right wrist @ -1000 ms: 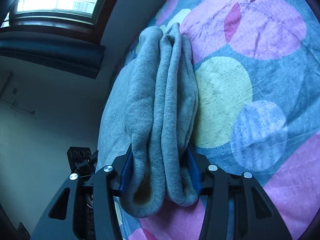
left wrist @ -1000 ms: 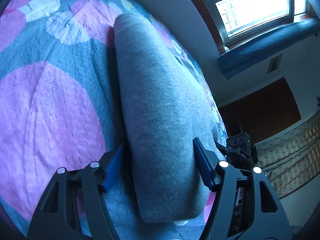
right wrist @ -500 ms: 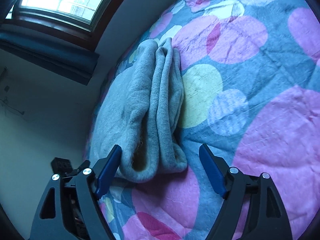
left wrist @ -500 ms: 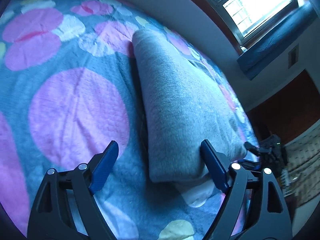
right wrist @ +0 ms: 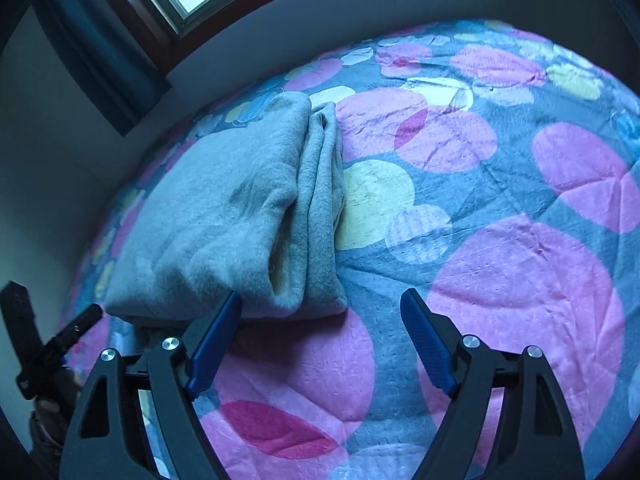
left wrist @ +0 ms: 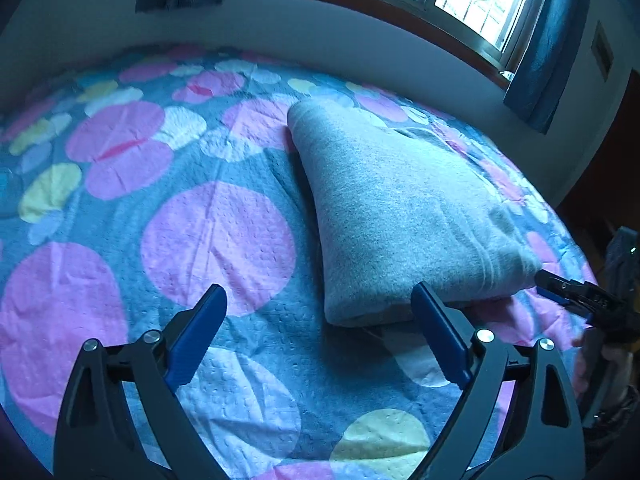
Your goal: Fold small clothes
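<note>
My left gripper (left wrist: 318, 332) is a black plastic frame of two wedge-shaped arms with triangular cut-outs, each ending in a flat, ribbed blue pad (left wrist: 198, 338). Two round silver screw heads (left wrist: 151, 336) sit on each arm near the pad's base. My right gripper (right wrist: 322, 334) has the same build: black arms, blue ribbed pads (right wrist: 426, 344), paired silver screws (right wrist: 470, 341). Seen from the left wrist camera, the right gripper's black body carries a small green light (left wrist: 633, 249) and a dark cuff (left wrist: 614, 414) shows at my wrist, blurred.
</note>
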Available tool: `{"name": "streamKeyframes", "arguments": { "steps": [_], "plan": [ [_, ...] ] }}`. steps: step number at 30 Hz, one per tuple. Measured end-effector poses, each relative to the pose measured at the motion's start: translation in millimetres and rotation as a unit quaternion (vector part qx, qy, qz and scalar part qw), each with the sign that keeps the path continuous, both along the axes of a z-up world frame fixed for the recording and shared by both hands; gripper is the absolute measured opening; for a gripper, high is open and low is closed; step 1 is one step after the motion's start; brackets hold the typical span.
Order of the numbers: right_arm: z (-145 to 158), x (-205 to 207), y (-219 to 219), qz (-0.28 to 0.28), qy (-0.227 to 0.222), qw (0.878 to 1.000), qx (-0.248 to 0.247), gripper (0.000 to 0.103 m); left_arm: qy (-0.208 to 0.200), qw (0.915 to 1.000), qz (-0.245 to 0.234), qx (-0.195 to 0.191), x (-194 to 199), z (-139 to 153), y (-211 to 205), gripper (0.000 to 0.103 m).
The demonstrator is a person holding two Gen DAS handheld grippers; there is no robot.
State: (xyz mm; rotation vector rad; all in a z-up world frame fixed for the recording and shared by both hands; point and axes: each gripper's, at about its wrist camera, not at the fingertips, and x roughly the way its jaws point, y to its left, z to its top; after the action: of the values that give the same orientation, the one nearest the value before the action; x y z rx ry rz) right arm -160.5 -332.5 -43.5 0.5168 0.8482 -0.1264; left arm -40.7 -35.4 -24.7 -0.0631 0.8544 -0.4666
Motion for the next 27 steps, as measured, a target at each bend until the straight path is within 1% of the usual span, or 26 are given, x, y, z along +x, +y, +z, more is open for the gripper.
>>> {"name": "streamKeyframes", "arguments": {
  "steps": [3, 6, 13, 17, 20, 24, 27],
  "plan": [
    [-0.2, 0.6, 10.7, 0.002, 0.007, 1.000, -0.023, 0.081, -0.020, 0.9994, 0.013, 0.024, -5.2, 1.4, -4.1, 0.097],
    [-1.1, 2.6, 21.3, 0.003, 0.015, 0.999, -0.049, 0.081, -0.031, 0.9985, 0.023, 0.038, -9.5, 2.9, -6.2, 0.097],
    [4.8, 1.8, 38.4, 0.011, 0.005, 0.996, -0.093, 0.081, -0.051, 0.9966, 0.040, 0.052, -16.0, 6.5, -8.1, 0.101],
    [7.1, 0.0, 41.1, 0.007, -0.001, 0.995, -0.102, 0.081, -0.056, 0.9955, 0.036, 0.067, -18.6, 6.9, -12.2, 0.101],
    [8.4, -1.6, 43.6, 0.007, -0.004, 0.995, -0.101, 0.081, -0.048, 0.9954, 0.032, 0.076, -19.5, 5.8, -15.2, 0.101],
    [9.3, -2.6, 47.7, 0.008, -0.007, 0.995, -0.102, 0.081, -0.035, 0.9965, 0.042, 0.062, -18.5, 4.0, -11.4, 0.101],
    [8.5, -2.0, 50.4, 0.010, -0.006, 0.994, -0.110, 0.081, -0.026, 0.9958, 0.059, 0.066, -16.7, 1.8, -9.4, 0.101]
  ]
}}
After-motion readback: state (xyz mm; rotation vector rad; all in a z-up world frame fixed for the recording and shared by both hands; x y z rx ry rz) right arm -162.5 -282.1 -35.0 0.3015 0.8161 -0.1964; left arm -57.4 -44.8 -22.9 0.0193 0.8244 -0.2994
